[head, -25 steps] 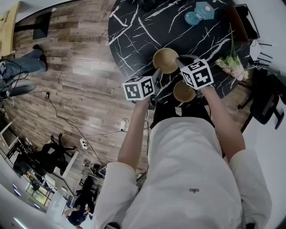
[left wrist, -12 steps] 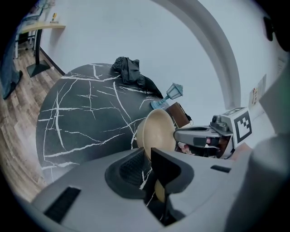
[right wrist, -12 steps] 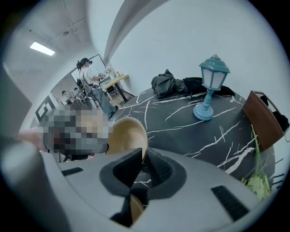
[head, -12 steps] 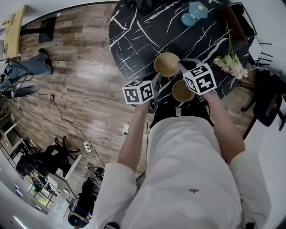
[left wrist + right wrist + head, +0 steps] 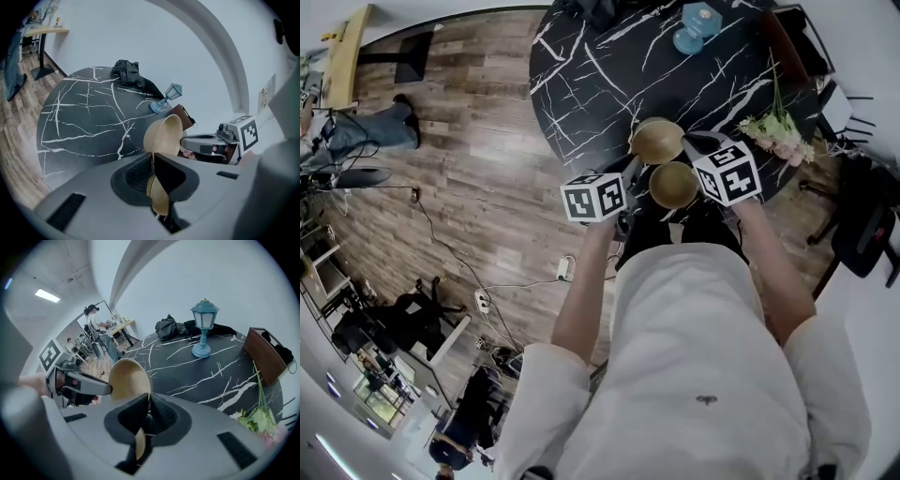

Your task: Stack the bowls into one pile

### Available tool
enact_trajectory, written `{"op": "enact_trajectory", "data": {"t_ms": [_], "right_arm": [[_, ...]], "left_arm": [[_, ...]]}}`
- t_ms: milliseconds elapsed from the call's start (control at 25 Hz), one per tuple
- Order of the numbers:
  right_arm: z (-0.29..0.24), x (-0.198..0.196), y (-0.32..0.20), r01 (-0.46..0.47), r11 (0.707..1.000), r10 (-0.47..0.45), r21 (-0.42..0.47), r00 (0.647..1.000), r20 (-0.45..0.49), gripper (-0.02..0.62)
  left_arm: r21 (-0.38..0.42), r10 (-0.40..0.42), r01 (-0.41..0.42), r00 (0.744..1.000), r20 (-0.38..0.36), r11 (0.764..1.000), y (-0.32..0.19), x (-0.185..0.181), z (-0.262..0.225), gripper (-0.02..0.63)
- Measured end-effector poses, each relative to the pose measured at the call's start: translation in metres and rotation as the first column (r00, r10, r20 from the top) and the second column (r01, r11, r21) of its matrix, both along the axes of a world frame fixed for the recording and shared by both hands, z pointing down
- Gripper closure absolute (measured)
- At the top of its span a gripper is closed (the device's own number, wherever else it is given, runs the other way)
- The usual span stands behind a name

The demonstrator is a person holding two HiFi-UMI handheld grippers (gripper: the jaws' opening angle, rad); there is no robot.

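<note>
the left gripper [image 5: 153, 157] is clamped on the rim of a tan bowl [image 5: 164, 133] at the centre of its view. the right gripper [image 5: 149, 397], whose jaws have just been closing, pinches the rim of a second tan bowl [image 5: 129, 378] left of centre in its own view; in the head view both bowls show close together by the lower edge of the dark table [image 5: 581, 66], upper middle of the frame. they look thin-walled, stiff, light and smooth, so a pinch across the rim seems the right hold, though a bowl could pivot or slip in it.
</note>
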State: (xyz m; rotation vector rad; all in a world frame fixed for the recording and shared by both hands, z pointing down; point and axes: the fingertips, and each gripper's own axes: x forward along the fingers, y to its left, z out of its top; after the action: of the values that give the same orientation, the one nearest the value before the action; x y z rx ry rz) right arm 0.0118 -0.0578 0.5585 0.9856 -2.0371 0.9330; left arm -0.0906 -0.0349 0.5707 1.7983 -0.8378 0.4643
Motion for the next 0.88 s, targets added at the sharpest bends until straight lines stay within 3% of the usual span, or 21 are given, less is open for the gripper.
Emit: {"op": "enact_trajectory", "data": {"t_ms": [880], "right_arm": [[-0.010, 0.017, 0.070, 0.123, 0.992, -0.123, -0.001, 0.992, 0.030, 0.575]], "left_arm": [[-0.041, -0.107, 0.106, 0.994, -0.027, 0.993, 0.079, 0.018, -0.011, 0.584]]}}
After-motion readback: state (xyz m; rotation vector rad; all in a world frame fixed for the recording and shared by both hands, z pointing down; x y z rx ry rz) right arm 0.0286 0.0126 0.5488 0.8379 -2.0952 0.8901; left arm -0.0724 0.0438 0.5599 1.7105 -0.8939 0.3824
